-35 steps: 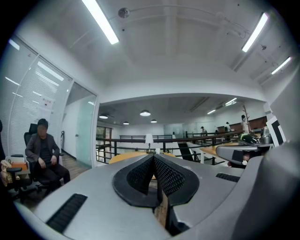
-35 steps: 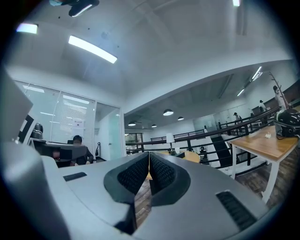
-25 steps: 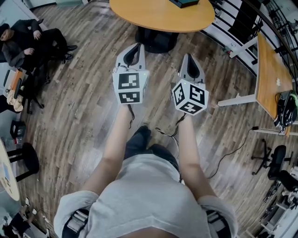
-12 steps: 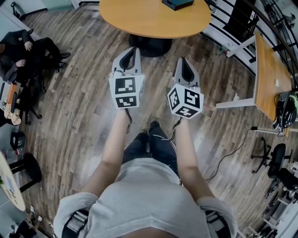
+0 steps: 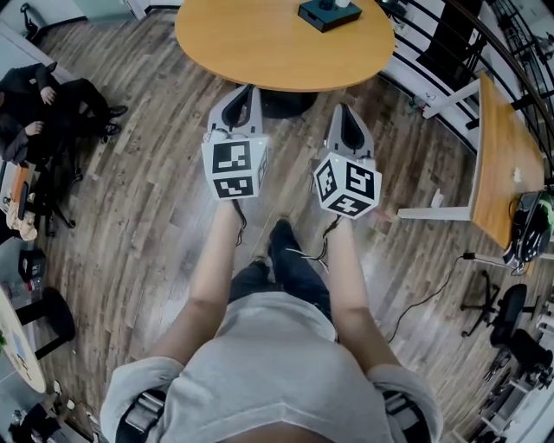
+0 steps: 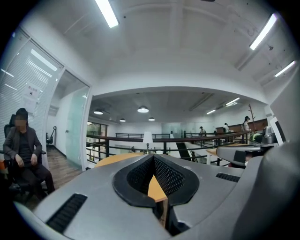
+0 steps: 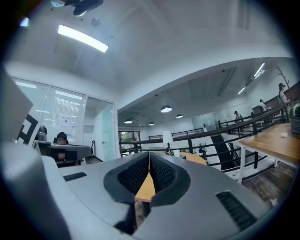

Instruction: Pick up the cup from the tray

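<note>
Left gripper [image 5: 246, 93] and right gripper [image 5: 347, 112], both with jaws closed on nothing, are held level over the wooden floor [image 5: 147, 216], just short of the round bench's [image 5: 260, 43] near edge. The tray [image 5: 322, 16] with the cup [image 5: 342, 3] sits at the far edge. A seated person [image 5: 48, 99] is at left; a railing [image 5: 433, 39], a 2nd bench [image 5: 498, 164] and a floor cable [image 5: 424, 294] are at right.

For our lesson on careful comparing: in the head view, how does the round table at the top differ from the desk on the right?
The round table has a curved top; the desk is long and straight-edged. The round table stands on a dark central base; the desk stands on white legs. The round table lies at the view's top centre; the desk runs along its right edge. Both have orange-brown wooden tops.
</note>
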### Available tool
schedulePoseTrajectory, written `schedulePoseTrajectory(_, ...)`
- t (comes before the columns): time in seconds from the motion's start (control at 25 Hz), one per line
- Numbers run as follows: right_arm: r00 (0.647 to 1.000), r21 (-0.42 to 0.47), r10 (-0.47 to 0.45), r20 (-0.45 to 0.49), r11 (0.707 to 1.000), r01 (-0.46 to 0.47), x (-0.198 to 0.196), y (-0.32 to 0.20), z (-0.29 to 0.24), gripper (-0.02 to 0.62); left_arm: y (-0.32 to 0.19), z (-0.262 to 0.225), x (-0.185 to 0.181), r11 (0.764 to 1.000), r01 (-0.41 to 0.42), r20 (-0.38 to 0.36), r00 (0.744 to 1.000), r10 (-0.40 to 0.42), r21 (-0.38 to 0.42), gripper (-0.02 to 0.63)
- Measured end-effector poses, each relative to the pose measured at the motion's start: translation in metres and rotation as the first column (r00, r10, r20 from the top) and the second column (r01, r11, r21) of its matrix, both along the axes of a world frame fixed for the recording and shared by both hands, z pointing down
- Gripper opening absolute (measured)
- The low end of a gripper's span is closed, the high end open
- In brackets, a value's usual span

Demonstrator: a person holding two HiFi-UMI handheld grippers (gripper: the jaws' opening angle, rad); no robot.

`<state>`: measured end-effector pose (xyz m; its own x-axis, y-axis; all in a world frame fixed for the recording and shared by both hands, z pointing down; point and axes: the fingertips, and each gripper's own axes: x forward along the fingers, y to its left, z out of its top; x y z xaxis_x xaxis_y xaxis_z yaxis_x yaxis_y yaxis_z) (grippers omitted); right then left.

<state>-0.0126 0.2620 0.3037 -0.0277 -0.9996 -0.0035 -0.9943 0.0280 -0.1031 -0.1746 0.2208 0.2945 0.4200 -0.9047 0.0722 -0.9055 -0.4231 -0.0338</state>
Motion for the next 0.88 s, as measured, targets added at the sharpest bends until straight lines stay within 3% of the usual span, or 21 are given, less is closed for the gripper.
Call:
schedulePoseTrajectory(0.6,0.998,0.016,-0.058,-0.002,0.998,0.058,0.06,-0.107,-0.008,0.008,-0.099,-0.005,0.068,0.999,0.047,0.003,0.999,-0.047,0.007,0.006)
schedulePoseTrajectory(0.88,0.998,0.009,-0.053,0.014,0.999,0.053,0.075,-0.14,-0.002,0.008,-0.131,0.003,0.079,0.999,0.05,0.013,0.999,-0.05,-0.013,0.006)
